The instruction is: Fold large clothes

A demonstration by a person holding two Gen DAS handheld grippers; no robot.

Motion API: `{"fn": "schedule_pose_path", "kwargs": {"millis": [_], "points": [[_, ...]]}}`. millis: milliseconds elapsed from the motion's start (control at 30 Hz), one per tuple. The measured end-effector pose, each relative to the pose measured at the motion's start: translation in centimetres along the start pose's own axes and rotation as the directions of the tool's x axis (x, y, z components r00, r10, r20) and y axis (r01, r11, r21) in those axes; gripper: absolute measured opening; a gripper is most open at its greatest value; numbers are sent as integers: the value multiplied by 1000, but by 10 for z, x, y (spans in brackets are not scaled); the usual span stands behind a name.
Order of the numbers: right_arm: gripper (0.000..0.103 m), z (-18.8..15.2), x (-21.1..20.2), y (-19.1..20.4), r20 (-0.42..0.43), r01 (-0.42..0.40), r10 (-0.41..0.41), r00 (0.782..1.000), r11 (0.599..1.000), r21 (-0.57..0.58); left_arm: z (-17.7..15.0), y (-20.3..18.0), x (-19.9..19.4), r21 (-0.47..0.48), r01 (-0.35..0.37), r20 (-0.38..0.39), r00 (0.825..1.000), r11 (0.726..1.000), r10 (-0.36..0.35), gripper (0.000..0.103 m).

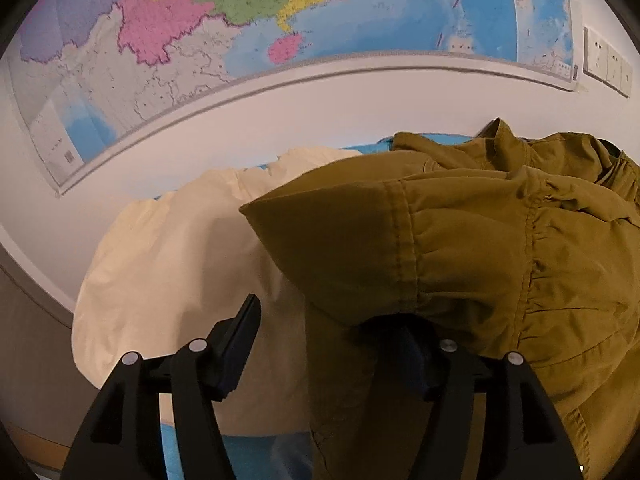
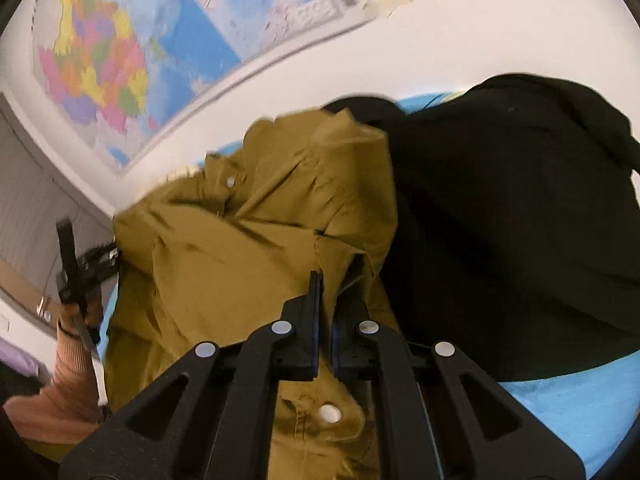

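Observation:
An olive-green jacket (image 1: 460, 248) with white snap buttons lies crumpled on the blue sheet (image 2: 580, 400). In the left wrist view my left gripper (image 1: 324, 312) stands open. Its left finger (image 1: 240, 340) is bare, and a fold of the jacket drapes over the right finger and hides it. In the right wrist view my right gripper (image 2: 326, 292) is shut on an edge of the jacket (image 2: 240, 264) near its front opening. The left gripper (image 2: 74, 272) shows at the jacket's far left side, held by a hand in a peach sleeve (image 2: 68, 360).
A cream cloth (image 1: 180, 260) lies to the left of the jacket, a black garment (image 2: 500, 220) to its right. Behind them a white wall carries a large coloured map (image 1: 280, 20) and wall sockets (image 1: 608, 64). A grey panel (image 2: 36, 208) stands at the left.

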State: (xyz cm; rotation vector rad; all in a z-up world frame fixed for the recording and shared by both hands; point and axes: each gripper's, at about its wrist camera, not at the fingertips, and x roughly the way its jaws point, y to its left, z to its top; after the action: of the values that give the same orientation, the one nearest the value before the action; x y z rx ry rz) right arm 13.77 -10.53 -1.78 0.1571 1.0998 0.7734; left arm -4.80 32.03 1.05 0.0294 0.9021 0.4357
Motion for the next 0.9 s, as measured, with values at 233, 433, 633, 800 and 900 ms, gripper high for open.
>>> {"fn": "schedule_pose_path", "kwargs": {"millis": [233, 433, 633, 800, 900], "points": [[27, -2, 5, 15, 14, 144, -143, 990, 988, -62, 2, -8, -5, 10, 9, 45, 999, 1000, -9, 64], [55, -12, -36, 65, 232, 200, -151, 961, 958, -204, 3, -10, 24, 2, -39, -24, 999, 999, 39, 69], [52, -16, 19, 98, 127, 135, -97, 987, 932, -338, 2, -8, -14, -40, -117, 60, 991, 992, 119, 71], [44, -5, 79, 86, 34, 168, -166, 986, 935, -313, -5, -15, -44, -23, 40, 171, 985, 999, -35, 72], [43, -2, 107, 81, -10, 207, -221, 975, 927, -312, -3, -38, -35, 86, 87, 151, 983, 992, -100, 72]]}}
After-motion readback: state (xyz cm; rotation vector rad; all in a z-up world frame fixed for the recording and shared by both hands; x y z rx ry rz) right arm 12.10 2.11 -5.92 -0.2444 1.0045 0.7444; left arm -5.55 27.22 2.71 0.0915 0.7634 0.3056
